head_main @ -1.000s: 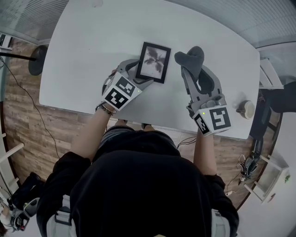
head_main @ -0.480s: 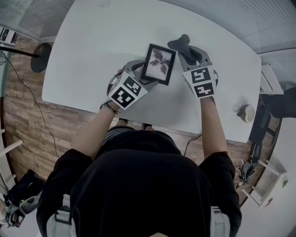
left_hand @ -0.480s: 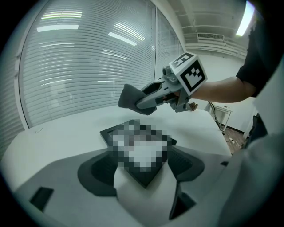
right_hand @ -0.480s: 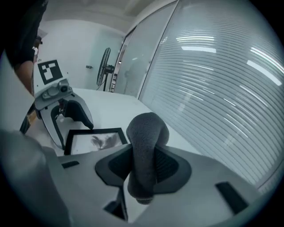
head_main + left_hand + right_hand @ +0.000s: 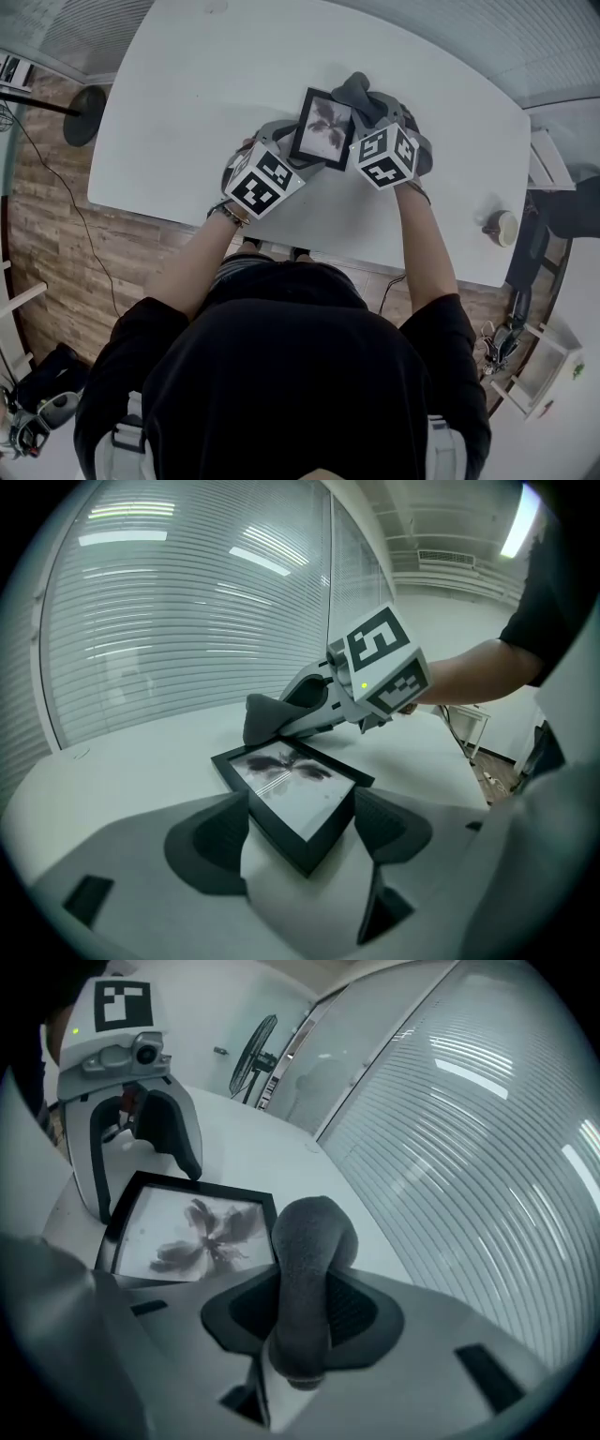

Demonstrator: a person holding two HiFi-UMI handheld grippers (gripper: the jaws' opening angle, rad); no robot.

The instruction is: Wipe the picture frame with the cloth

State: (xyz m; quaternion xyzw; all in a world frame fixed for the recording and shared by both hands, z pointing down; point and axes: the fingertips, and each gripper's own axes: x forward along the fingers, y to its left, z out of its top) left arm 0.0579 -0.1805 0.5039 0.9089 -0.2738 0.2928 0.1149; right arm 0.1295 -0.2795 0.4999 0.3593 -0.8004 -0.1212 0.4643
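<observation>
A black picture frame [image 5: 322,129] with a dark flower print lies on the white table [image 5: 187,94]. My left gripper [image 5: 287,147] is shut on its near left corner; in the left gripper view the frame [image 5: 292,789] sits clamped between both pads. My right gripper [image 5: 373,105] is shut on a grey cloth [image 5: 356,89], folded into a thick roll that sticks out past the jaws. The cloth [image 5: 267,719] rests at the frame's far right corner. In the right gripper view the cloth [image 5: 307,1251] hangs over the frame's edge [image 5: 187,1232], with the left gripper [image 5: 141,1180] beyond.
A small round cup [image 5: 500,225] stands near the table's right end. A fan's round base [image 5: 82,117] sits on the wooden floor to the left. White shelving [image 5: 548,366] is at the lower right. The table's front edge runs just under both grippers.
My right gripper has carried the cloth left and away from me, from the open table to the frame's far right corner. The left gripper and frame have barely moved.
</observation>
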